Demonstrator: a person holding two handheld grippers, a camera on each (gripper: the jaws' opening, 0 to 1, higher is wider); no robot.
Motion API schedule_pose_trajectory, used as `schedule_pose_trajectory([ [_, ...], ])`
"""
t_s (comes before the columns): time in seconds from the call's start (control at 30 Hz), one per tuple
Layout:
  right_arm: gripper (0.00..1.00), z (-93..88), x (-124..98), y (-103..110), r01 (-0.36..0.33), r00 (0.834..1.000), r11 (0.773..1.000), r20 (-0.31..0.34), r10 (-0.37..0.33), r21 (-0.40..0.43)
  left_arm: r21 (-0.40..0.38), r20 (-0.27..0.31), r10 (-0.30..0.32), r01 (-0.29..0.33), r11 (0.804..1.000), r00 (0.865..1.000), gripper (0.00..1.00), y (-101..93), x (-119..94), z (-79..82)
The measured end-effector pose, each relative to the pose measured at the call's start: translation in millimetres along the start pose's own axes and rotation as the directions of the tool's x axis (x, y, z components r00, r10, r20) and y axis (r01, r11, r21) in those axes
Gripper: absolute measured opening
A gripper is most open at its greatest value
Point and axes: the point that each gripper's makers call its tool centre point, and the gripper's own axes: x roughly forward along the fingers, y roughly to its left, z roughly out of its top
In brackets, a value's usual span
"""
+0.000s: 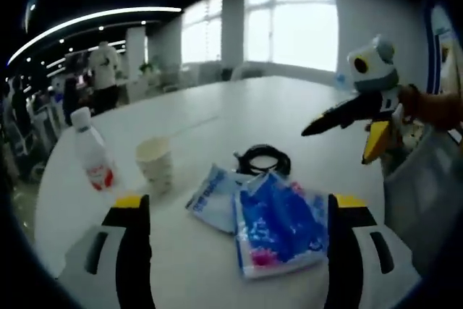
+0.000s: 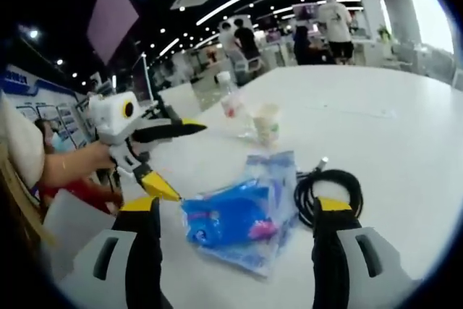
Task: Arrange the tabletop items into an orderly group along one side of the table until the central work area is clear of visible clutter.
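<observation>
Both my grippers hover over the white desk (image 1: 304, 106), jaws apart, gripping nothing: left gripper (image 1: 239, 211), right gripper (image 2: 235, 211). Blue packet (image 1: 278, 226) lies between my left jaws, overlapping a paler packet (image 1: 210, 197); black cable coil (image 1: 264, 158) at 12 o'clock, paper cup (image 1: 155, 163) and bottle (image 1: 92, 151) at 10

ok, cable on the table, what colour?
Black. The coiled cable shows best in the right gripper view, lying beside the blue packets on the white table.
</observation>
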Motion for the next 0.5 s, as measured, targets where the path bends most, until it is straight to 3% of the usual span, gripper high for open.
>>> schedule_pose_trajectory([
  [0.27, 0.77, 11.2, 15, -3, -0.04, 0.997, 0.999, 0.064, 0.041, -0.023, -0.032, 0.013, -0.014, 0.014, 0.999, 1.0, 0.99, -5.7, 0, 1.0],
  [0.5, 0.69, 5.2, 35, -19, -0.02, 0.997, 0.997, 0.071, 0.025, -0.072, -0.015, 0.009, -0.013, 0.013, 1.0, 1.0, 0.99, -6.3, -4, 3.0],
])
